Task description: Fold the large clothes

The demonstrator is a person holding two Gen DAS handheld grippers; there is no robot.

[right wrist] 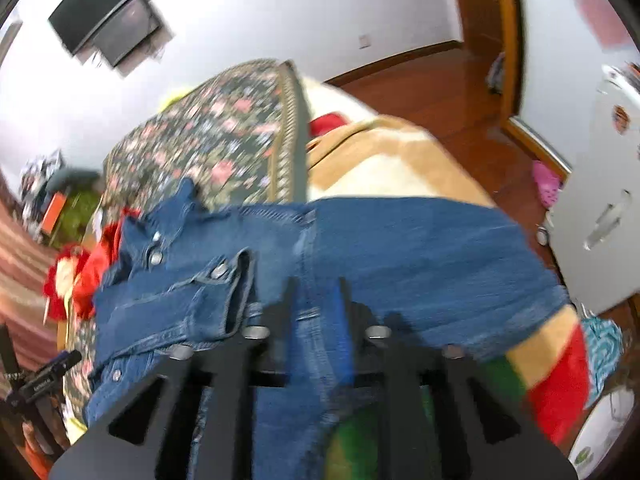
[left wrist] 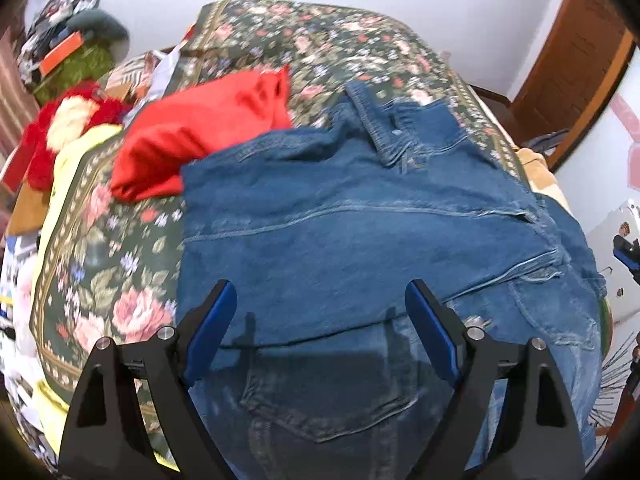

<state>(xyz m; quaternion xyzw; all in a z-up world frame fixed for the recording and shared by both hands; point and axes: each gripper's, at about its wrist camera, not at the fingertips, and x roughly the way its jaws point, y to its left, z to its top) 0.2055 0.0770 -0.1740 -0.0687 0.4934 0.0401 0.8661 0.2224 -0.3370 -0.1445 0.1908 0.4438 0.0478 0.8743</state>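
A large blue denim garment (left wrist: 340,240) lies spread and partly folded on a bed with a floral cover (left wrist: 104,264). My left gripper (left wrist: 320,304) is open and empty, its blue pads just above the denim near its front part. In the right wrist view the same denim (right wrist: 420,256) drapes over the bed edge, with a buttoned cuff (right wrist: 192,280) bunched at the left. My right gripper (right wrist: 316,292) is nearly shut, with a strip of the denim between its fingers.
A red cloth (left wrist: 200,132) lies on the bed behind the denim. A red plush toy (left wrist: 64,124) and clutter sit at the left. A tan and white blanket (right wrist: 384,152) covers the bed's right side. A wooden floor (right wrist: 440,92), a door frame and a white cabinet (right wrist: 596,200) are to the right.
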